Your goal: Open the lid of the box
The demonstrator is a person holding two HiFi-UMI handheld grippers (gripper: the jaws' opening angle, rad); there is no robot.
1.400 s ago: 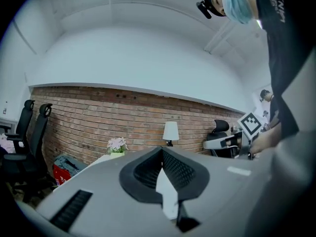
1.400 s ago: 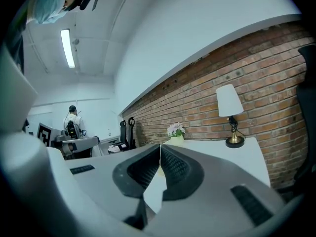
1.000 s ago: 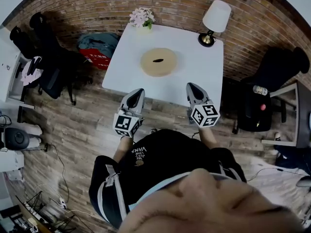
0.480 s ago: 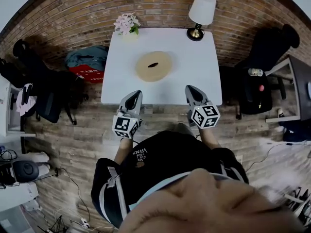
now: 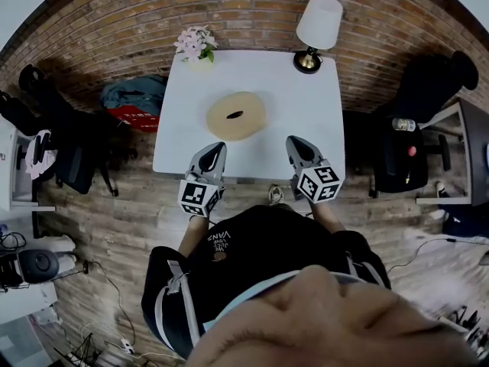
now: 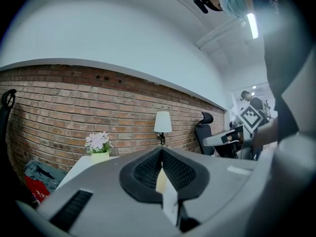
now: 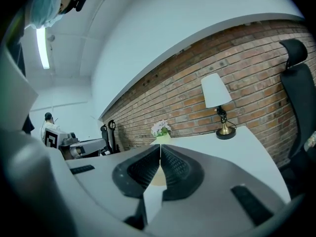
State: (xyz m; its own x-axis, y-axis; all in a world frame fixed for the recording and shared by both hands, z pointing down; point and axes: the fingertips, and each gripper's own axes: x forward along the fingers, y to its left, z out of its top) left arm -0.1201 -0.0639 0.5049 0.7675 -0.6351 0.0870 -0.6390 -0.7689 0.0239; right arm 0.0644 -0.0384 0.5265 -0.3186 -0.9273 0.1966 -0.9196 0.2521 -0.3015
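Black shirt [image 5: 256, 232], on the person, near centre: white chest print "VANS", seen upside down; the smaller lines beside it are illegible. Red bag [image 5: 136, 118], far left: white lettering, unreadable.

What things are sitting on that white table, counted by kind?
Round tan box: 1
Table lamp: 1
Pot of pink flowers: 1
Total: 3

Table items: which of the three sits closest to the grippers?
The round wooden box, in the middle; the potted flowers and the lamp stand farther back, at the far corners.
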